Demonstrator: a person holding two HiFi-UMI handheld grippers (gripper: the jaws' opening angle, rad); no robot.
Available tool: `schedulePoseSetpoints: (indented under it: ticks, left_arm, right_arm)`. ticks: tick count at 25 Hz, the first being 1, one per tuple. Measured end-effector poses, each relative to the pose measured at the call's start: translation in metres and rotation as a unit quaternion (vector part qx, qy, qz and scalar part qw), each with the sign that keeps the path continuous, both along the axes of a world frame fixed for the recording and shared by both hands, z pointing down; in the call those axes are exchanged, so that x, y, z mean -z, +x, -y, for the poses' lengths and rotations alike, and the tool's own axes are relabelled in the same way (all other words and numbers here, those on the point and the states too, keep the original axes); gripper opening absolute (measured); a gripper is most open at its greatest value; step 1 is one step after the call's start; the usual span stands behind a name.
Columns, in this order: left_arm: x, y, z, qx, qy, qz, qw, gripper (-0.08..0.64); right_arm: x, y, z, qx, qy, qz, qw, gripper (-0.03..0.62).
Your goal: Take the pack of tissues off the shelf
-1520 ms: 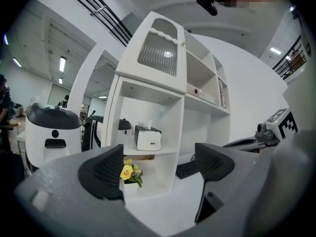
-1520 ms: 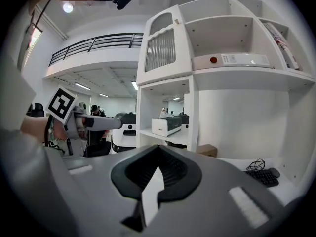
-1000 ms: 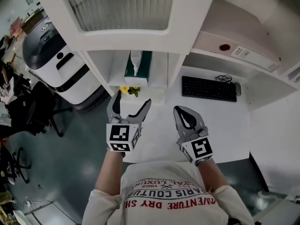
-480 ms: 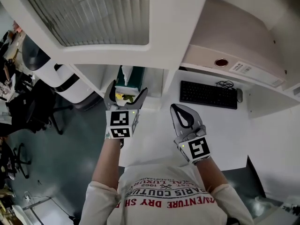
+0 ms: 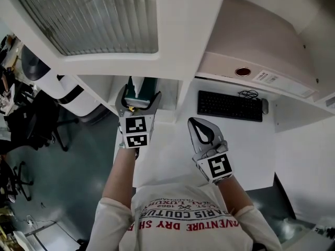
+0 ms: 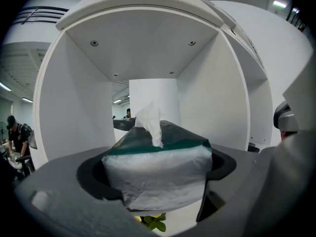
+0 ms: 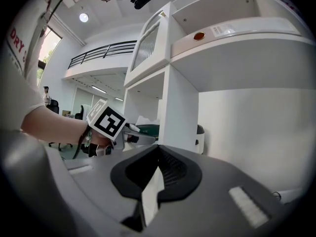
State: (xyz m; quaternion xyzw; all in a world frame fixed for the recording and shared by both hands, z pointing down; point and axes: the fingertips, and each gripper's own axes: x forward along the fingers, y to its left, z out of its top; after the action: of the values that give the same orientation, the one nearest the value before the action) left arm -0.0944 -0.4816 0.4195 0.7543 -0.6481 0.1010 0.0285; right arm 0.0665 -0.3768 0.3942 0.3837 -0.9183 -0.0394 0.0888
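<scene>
The pack of tissues (image 5: 142, 84), dark green on top with clear wrap and one white tissue sticking up, lies in an open white shelf compartment (image 5: 102, 87). My left gripper (image 5: 140, 95) reaches into that compartment and is open, one jaw on each side of the pack. In the left gripper view the pack (image 6: 158, 164) fills the gap between the jaws of the left gripper (image 6: 155, 186). My right gripper (image 5: 193, 122) hangs over the white desk (image 5: 172, 153), shut and empty. The right gripper view shows the right gripper (image 7: 158, 151) with its tips together.
A small yellow-flowered plant (image 6: 154, 224) sits below the pack. A black keyboard (image 5: 229, 105) and a mouse (image 5: 265, 106) lie on the desk under a shelf holding a lying binder (image 5: 251, 73). Office chairs (image 5: 31, 120) and a white machine (image 5: 44, 76) stand at left.
My left gripper has moved forward into the shelf compartment until its jaws straddle the tissue pack. The right gripper has hardly moved.
</scene>
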Motion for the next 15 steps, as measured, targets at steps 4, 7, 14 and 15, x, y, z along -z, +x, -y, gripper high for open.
schedulePoseSetpoints:
  ticks: [4, 7, 14, 15]
  left_arm:
    - [-0.001, -0.001, -0.001, -0.012, -0.001, -0.011, 0.9999, 0.465]
    - [0.001, -0.001, -0.001, -0.014, 0.002, -0.008, 0.9999, 0.453]
    - [0.007, 0.0, -0.011, -0.028, 0.01, 0.018, 0.9994, 0.44]
    - [0.009, 0.0, -0.015, -0.032, 0.014, 0.019, 0.9992, 0.44]
  right_arm:
    - [0.002, -0.002, -0.008, 0.002, 0.01, -0.01, 1.0, 0.0]
    - [0.007, -0.005, -0.013, -0.004, 0.008, -0.009, 1.0, 0.0]
    - [0.01, 0.013, -0.016, -0.033, 0.025, -0.018, 0.999, 0.0]
    - [0.011, 0.015, -0.017, -0.038, 0.025, -0.016, 0.999, 0.0]
